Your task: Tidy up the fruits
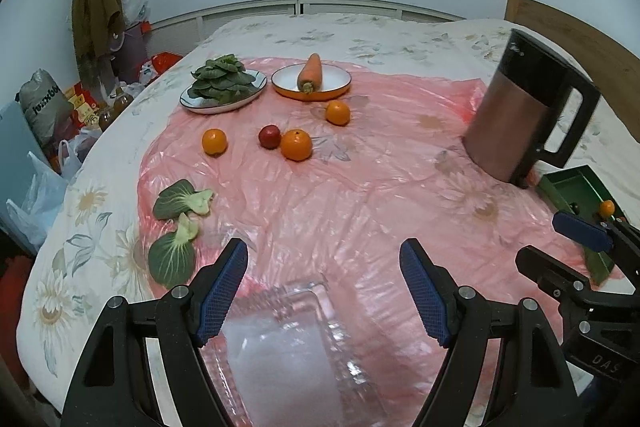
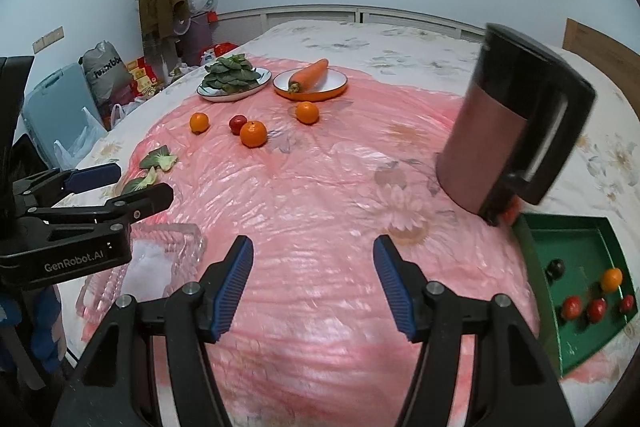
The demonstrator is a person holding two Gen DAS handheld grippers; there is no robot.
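Three oranges [image 1: 296, 145] [image 1: 214, 142] [image 1: 337, 112] and a small red fruit [image 1: 269, 136] lie loose on the pink plastic sheet [image 1: 360, 187], far ahead of both grippers. My left gripper [image 1: 324, 287] is open and holds nothing; it hovers over a clear ribbed container [image 1: 280, 339]. My right gripper [image 2: 314, 283] is open too, above bare sheet. Right of it sits a green tray [image 2: 576, 239] holding a small orange [image 2: 611, 279], a dark fruit [image 2: 555, 268] and three red fruits [image 2: 571, 308].
A tall brown and black jug [image 2: 512, 123] stands just behind the green tray. At the back are a plate of leafy greens [image 1: 222, 83] and an orange-rimmed plate [image 1: 340, 85] with a carrot [image 1: 310, 73]. Two bok choy leaves [image 1: 182, 203] lie at the left. Bags crowd the floor [image 1: 48, 107].
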